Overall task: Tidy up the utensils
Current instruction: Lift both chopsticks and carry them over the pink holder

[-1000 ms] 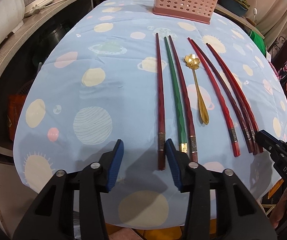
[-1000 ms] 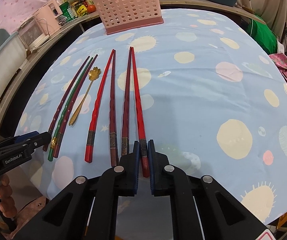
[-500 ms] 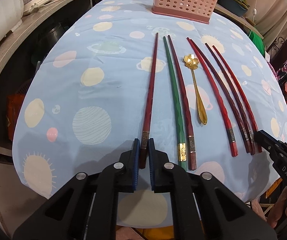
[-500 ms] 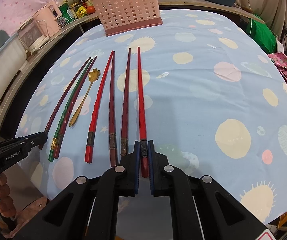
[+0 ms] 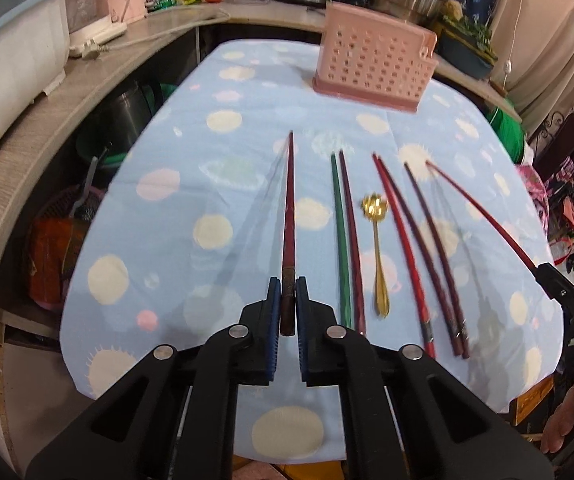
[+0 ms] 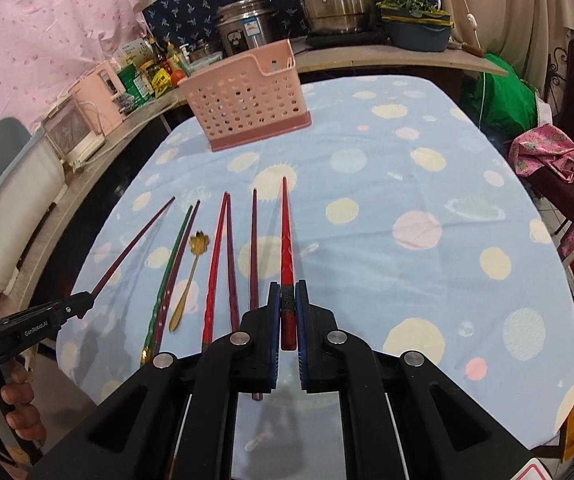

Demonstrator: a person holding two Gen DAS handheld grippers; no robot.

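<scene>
Both grippers lifted slim, apparently faceted chopsticks off cloth.

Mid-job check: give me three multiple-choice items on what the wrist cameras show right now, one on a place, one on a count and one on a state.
1. Where is the gold spoon?
A. Outside the whole row of chopsticks
B. Held in a gripper
C. On the tablecloth, between the green chopstick and a red chopstick

2. How many chopsticks lie unheld on the tablecloth?
A. Five
B. Three
C. Seven

3. What is the left gripper doing?
A. Open, with nothing between its jaws
B. Shut on the dark red chopstick
C. Shut on the spoon

Answers:
1 C: the spoon lies flat, with chopsticks on both sides.
2 A: the green one, the maroon one beside it, the red one and two dark ones lie there.
3 B: its pads press the chopstick's thick end.
</scene>
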